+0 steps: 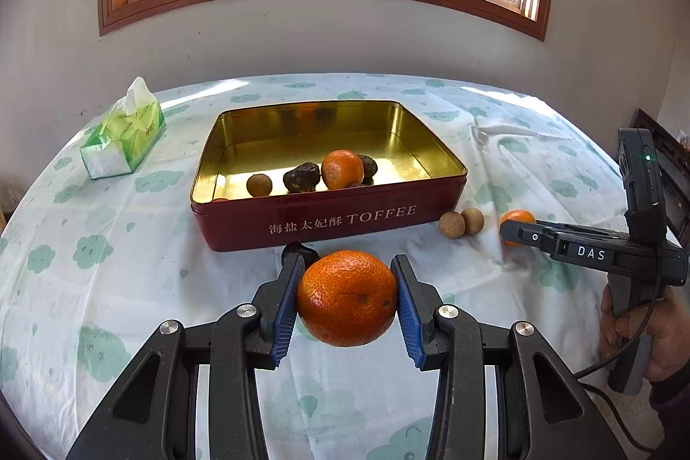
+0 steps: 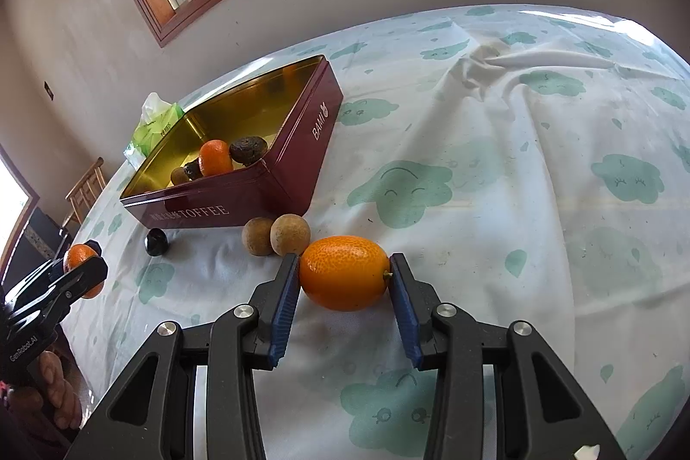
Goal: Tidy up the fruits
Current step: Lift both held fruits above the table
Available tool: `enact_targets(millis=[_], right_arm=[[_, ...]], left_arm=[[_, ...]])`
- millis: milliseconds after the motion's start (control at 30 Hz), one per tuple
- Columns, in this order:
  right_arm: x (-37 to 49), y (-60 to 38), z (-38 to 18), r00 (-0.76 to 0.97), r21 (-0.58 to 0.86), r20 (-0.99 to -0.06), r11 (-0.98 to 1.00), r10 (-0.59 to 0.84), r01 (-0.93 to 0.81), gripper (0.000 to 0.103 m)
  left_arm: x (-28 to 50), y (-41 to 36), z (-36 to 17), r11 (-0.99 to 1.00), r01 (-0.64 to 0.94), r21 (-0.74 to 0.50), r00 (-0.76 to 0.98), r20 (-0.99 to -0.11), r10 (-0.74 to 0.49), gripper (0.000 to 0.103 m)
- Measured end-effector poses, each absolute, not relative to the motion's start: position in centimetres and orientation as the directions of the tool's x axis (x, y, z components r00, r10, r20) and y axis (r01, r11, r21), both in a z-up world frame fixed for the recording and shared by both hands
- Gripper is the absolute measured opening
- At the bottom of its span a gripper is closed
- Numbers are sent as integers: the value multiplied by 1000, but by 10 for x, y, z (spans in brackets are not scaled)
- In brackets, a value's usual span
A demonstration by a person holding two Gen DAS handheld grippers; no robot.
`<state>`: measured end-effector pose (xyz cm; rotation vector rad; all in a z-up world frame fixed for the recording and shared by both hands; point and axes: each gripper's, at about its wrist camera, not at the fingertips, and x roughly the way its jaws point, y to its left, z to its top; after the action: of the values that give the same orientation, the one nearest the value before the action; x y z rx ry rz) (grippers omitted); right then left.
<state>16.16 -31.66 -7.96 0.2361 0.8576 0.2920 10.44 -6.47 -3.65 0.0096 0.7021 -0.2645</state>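
A dark red toffee tin (image 1: 327,220) with a gold inside stands on the table; it also shows in the right wrist view (image 2: 276,175). It holds a mandarin (image 1: 342,169), dark wrinkled fruits (image 1: 302,176) and a longan (image 1: 259,185). My left gripper (image 1: 347,298) is shut on a mandarin (image 1: 347,298) held just in front of the tin. My right gripper (image 2: 345,272) is shut on a small oval orange fruit (image 2: 345,272) on the cloth, right of the tin. Two brown longans (image 2: 278,235) lie beside it.
A green tissue pack (image 1: 125,132) sits left of the tin. The cloud-print tablecloth (image 2: 517,158) is wrinkled at the far right. A small black object (image 2: 156,241) lies by the tin's front. A wall and window stand behind the table.
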Motion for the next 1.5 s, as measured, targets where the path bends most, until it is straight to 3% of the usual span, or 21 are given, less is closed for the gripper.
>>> enact_targets(millis=[600, 1500], right_arm=[[156, -312, -76, 648, 272, -696, 949, 310, -162, 39], [98, -232, -17, 624, 328, -591, 859, 511, -392, 39]], left_arm=[[103, -59, -36, 974, 216, -61, 738, -643, -204, 43], [117, -35, -38, 984, 174, -48, 745, -647, -163, 43]])
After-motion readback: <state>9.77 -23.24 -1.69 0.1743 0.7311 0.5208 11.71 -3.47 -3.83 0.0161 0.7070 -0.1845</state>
